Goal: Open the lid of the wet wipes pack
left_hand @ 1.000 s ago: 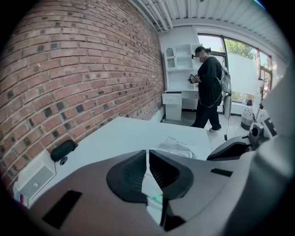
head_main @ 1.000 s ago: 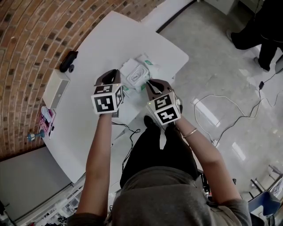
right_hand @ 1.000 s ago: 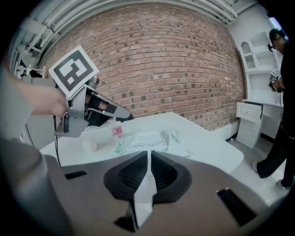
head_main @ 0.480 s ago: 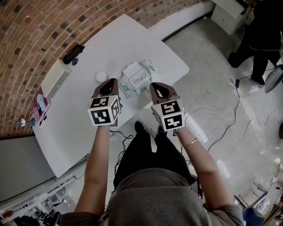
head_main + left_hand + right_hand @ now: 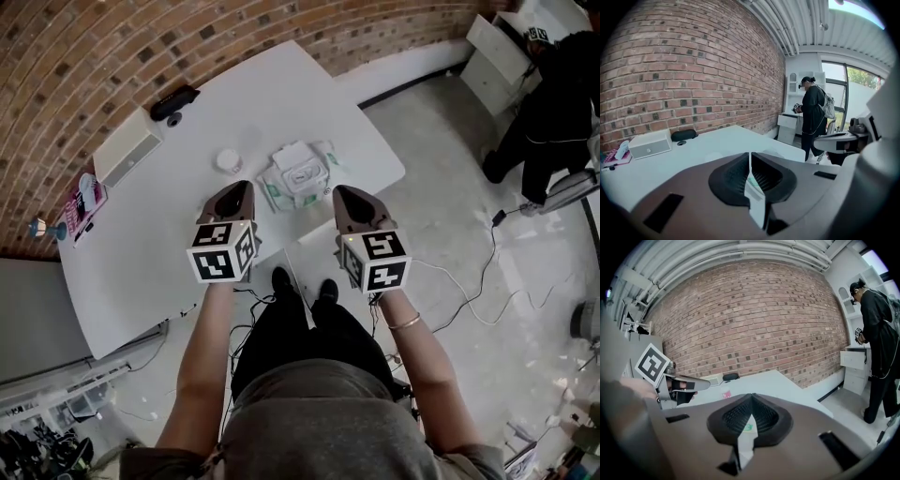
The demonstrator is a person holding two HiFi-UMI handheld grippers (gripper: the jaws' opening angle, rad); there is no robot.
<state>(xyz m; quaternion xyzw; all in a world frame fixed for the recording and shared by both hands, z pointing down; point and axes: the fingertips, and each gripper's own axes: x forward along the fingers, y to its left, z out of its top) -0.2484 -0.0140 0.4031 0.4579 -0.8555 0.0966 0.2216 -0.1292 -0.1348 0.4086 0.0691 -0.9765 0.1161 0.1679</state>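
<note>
The wet wipes pack (image 5: 298,175), white with green print, lies flat on the white table (image 5: 187,234) just beyond both grippers. A white flap (image 5: 292,154) appears turned back toward the far side of its oval opening. My left gripper (image 5: 237,188) hovers left of the pack and nearer me, shut and empty. On the pack's right my right gripper (image 5: 346,193) hovers shut, also empty. Neither touches the pack. In the left gripper view the jaws (image 5: 749,154) meet, and in the right gripper view the jaws (image 5: 751,397) meet too.
A small white round lid (image 5: 228,160) lies left of the pack. A white box (image 5: 125,150), a black case (image 5: 174,101) and a pink item (image 5: 82,200) sit toward the brick wall. A person in black (image 5: 553,103) stands at far right. Cables cross the floor (image 5: 487,272).
Both grippers have drawn back from the pack toward me and risen; earlier they were right at it. The right jaws have shut.
</note>
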